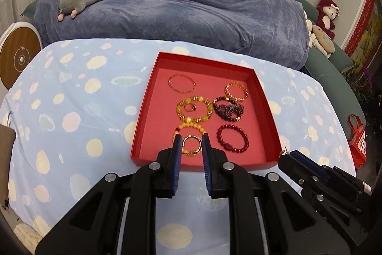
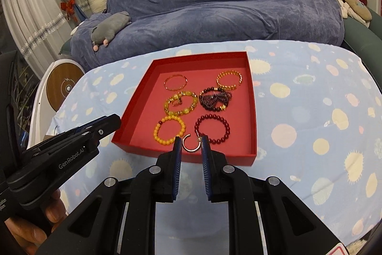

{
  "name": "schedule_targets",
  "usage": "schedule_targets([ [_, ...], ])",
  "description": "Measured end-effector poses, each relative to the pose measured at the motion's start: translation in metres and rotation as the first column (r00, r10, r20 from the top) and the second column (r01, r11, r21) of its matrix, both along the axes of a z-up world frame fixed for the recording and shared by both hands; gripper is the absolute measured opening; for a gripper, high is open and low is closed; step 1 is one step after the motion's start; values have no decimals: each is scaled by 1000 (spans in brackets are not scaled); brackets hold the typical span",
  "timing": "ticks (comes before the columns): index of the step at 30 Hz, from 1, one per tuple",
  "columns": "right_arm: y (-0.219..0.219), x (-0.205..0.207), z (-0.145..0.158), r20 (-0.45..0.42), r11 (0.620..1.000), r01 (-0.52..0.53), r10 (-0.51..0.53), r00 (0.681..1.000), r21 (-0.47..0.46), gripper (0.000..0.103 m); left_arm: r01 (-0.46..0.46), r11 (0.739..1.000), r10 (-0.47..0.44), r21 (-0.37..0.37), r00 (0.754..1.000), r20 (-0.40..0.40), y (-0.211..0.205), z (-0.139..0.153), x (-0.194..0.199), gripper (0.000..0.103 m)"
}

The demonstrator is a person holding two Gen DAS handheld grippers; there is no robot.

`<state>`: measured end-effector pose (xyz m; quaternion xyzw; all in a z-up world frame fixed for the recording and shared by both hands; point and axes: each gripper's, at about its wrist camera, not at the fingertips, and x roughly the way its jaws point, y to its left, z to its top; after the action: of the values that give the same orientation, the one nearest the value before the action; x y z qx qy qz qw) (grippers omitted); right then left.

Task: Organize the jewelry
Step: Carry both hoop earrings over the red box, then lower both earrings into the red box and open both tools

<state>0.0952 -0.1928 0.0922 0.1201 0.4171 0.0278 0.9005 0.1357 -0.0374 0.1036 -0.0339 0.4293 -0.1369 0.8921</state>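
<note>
Left wrist view: left gripper (image 1: 191, 136) clamped on gold hoop (image 1: 191, 152) over red tray (image 1: 205, 59); right gripper (image 2: 190, 138) pinching second hoop (image 2: 188, 149). Pair in transit; next, probably gentle side-by-side placement.

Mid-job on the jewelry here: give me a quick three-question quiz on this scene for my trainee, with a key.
1. True or false: the red tray rests on the blue sofa throw.
2. The dark red bead bracelet lies: A) in the tray's far left corner; B) in the tray's near right part; C) outside the tray.
3. Short answer: what sits between the jaws of the left gripper and of the right gripper?

Key: 1 false, it rests on the spotted cloth. 2 B. 3 a gold ring in the left, an open hoop in the right.
</note>
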Motion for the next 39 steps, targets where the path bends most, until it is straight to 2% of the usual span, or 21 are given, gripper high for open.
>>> schedule_targets([
  [7,-6,46,4,16,1000,-5,6,1000,-17,16,9,1000,-9,6,1000,6,-20,0,48,17],
  [16,-13,96,-28,-40,999,-1,0,999,-33,16,11,998,-8,57,998,-63,-37,-42,92,17],
  [25,-14,116,-56,-86,999,2,-4,996,-33,16,15,997,-6,78,994,-108,-41,-71,108,17],
  [39,-14,119,-67,-109,999,11,-15,994,-36,16,10,996,3,89,990,-141,-43,-86,112,17],
])
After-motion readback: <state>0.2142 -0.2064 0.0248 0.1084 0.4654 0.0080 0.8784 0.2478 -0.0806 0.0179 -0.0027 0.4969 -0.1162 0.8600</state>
